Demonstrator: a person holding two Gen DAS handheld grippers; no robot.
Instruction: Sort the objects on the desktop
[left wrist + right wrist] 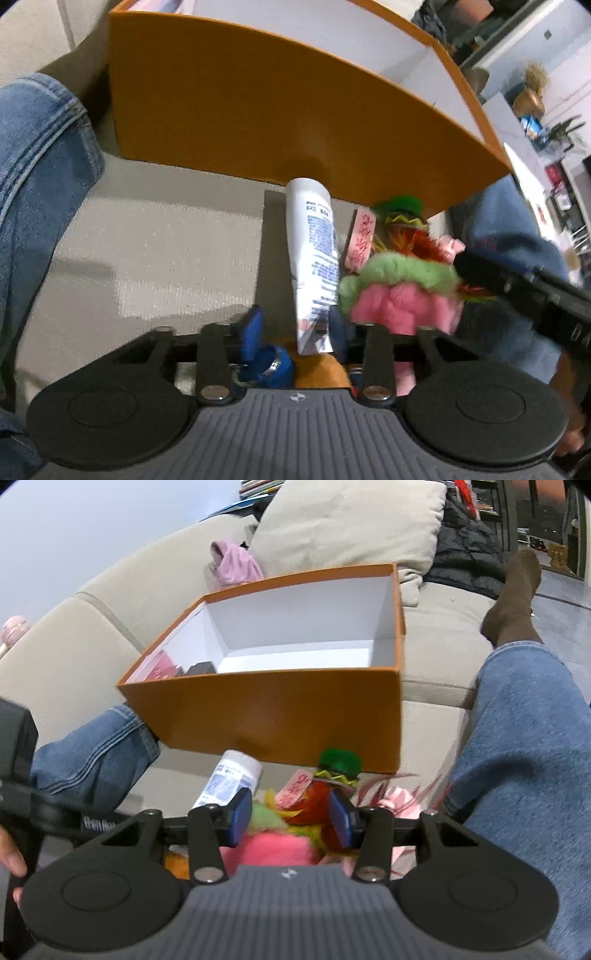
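A white tube with blue print (314, 240) lies on the beige sofa seat in front of the orange box (258, 110). Its crimped end sits between the blue pads of my left gripper (295, 325), which is open, with a gap on the left side. My right gripper (291, 819) is closed around a fluffy pink and green plush ball (269, 845), whose fluff fills the space between its pads. That ball (399, 291) shows right of the tube in the left wrist view. Behind it stand a red toy with a green hat (340, 764) and a pink tag (295, 786).
The orange box (277, 709) is white inside and holds a pink item (162, 668) and a dark one (201, 668) at its left end. Legs in blue jeans (535, 738) flank the pile on both sides. A small blue object (273, 365) lies under the left gripper.
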